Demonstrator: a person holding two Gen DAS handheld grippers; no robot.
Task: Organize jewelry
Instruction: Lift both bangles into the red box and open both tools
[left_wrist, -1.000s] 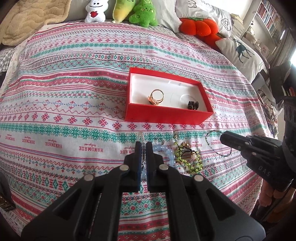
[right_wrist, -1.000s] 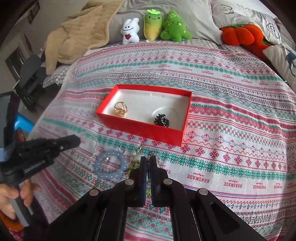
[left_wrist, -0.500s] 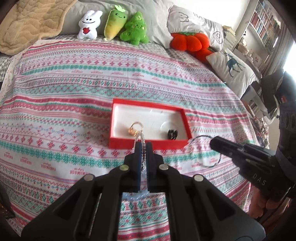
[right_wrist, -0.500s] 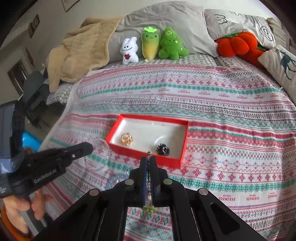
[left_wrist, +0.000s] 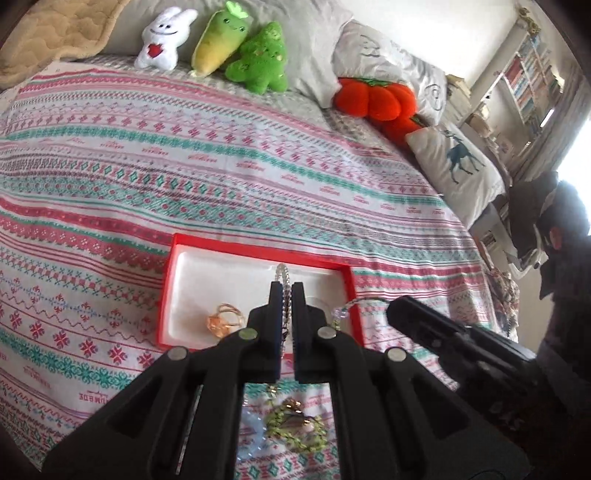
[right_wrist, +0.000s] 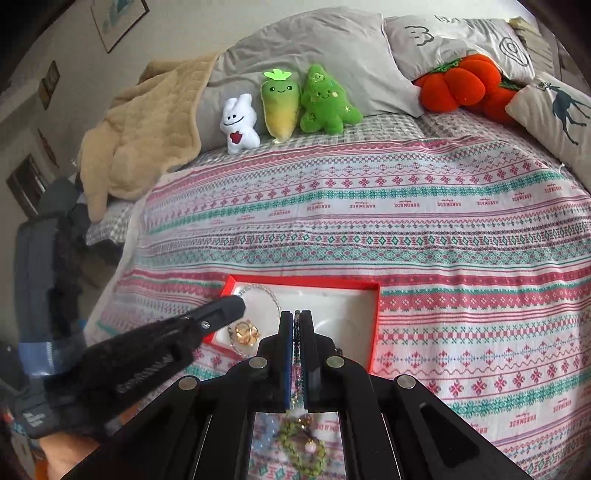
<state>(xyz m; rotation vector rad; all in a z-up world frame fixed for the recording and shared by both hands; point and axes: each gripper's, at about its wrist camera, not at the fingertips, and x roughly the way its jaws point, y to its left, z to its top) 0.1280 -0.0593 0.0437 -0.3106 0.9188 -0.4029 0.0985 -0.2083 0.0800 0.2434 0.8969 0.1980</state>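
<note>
Both my claws are pinched tight. My left gripper (left_wrist: 287, 295) clamps a clear beaded bracelet (left_wrist: 283, 275) by one thin stretch, so the loop hangs free over the red box (left_wrist: 167, 280). My right gripper (right_wrist: 296, 325) squeezes a dark beaded strand (right_wrist: 296, 334) edge-on above the box's white floor, where the gold ring (right_wrist: 246, 332) lies. The green bracelet (right_wrist: 301, 443) waits on the bedspread (right_wrist: 443, 240), near the box.

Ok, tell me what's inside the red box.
Inside the red box lies a gold ring on the white lining. The right gripper hides part of the floor, so anything there is unseen.
</note>
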